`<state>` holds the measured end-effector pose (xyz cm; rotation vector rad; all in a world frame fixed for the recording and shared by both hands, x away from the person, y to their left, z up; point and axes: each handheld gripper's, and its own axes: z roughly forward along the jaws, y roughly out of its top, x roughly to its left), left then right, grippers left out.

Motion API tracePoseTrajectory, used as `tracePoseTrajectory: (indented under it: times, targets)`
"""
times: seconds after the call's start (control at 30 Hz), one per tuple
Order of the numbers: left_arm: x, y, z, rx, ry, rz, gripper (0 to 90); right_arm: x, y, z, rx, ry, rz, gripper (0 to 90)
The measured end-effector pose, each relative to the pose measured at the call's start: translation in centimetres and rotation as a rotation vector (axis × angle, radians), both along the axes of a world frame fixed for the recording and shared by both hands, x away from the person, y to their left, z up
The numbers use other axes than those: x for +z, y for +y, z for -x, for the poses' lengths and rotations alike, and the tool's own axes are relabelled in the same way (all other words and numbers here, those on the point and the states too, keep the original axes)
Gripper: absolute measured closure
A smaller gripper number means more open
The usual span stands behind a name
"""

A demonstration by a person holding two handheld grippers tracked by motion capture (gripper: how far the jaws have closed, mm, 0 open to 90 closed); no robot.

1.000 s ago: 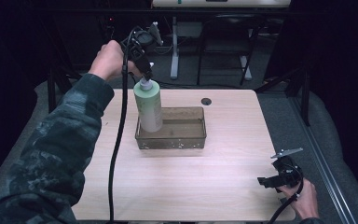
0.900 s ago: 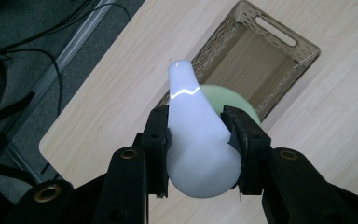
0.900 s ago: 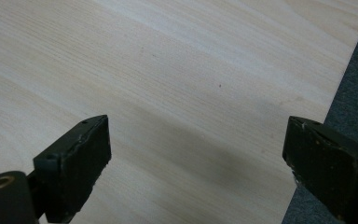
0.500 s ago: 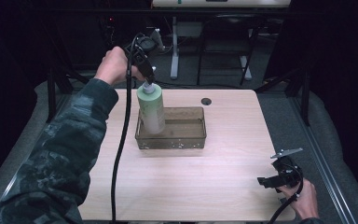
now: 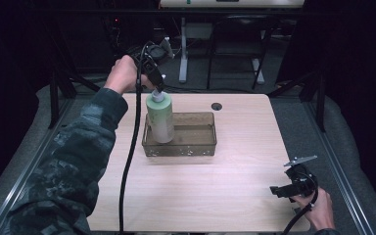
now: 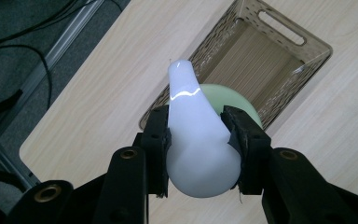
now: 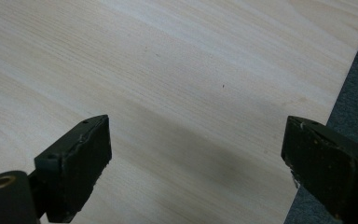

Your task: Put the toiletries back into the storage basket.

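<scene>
A pale green bottle with a white pump cap stands upright at the left end of a clear brown plastic bin. My left gripper is shut on the white cap from above; in the left gripper view both jaws press the cap's sides and the green body shows below it. I cannot tell whether the bottle's base touches the bin floor. My right gripper rests low at the table's front right corner, open with nothing between its fingers.
The light wooden table has a small black round hole near its far edge. A black cable trails from the left gripper across the table's left side. Dark frames and a stand stand behind the table. The right table edge lies close to the right gripper.
The left gripper has carried the bottle a little to the right and lowered it further into the bin's left end. The right gripper has stayed still.
</scene>
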<state>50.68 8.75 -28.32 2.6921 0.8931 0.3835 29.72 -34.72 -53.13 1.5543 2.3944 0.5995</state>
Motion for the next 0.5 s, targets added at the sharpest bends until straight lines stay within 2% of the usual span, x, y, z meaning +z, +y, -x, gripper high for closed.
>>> tracePoseTrajectory:
  times: [0.5]
  targets:
    - [-1.9,0.4,-0.3,0.001,0.016,0.009,62.9,-0.1,0.0,0.0,-0.001,0.0,-0.007,8.3]
